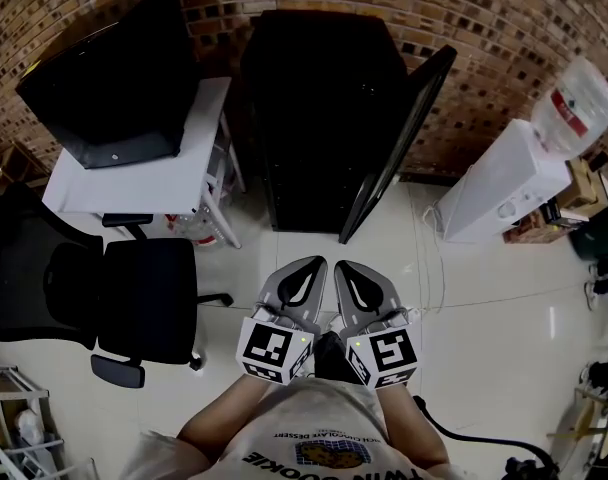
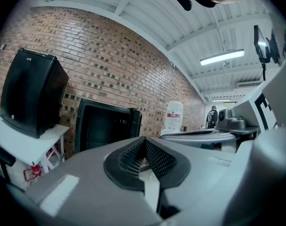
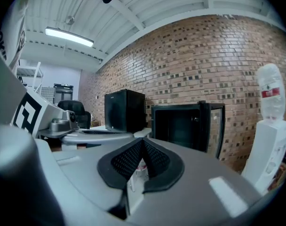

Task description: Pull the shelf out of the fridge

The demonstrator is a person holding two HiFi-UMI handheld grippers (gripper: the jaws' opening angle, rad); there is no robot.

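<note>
A black fridge point(image 1: 319, 118) stands against the brick wall with its glass door point(image 1: 396, 138) swung open to the right. Its inside is dark; I cannot make out the shelf. The fridge also shows in the left gripper view point(image 2: 103, 126) and in the right gripper view point(image 3: 183, 124). My left gripper point(image 1: 312, 264) and right gripper point(image 1: 342, 266) are side by side, held close to the person's body, well short of the fridge. Both are shut with nothing between the jaws, tips touching in the left gripper view point(image 2: 144, 139) and the right gripper view point(image 3: 142, 141).
A white table point(image 1: 144, 163) left of the fridge carries a black box-shaped appliance point(image 1: 114, 78). A black office chair point(image 1: 134, 303) stands at the left. A white water dispenser point(image 1: 509, 178) with a bottle stands at the right. A cable point(image 1: 464, 433) lies on the tiled floor.
</note>
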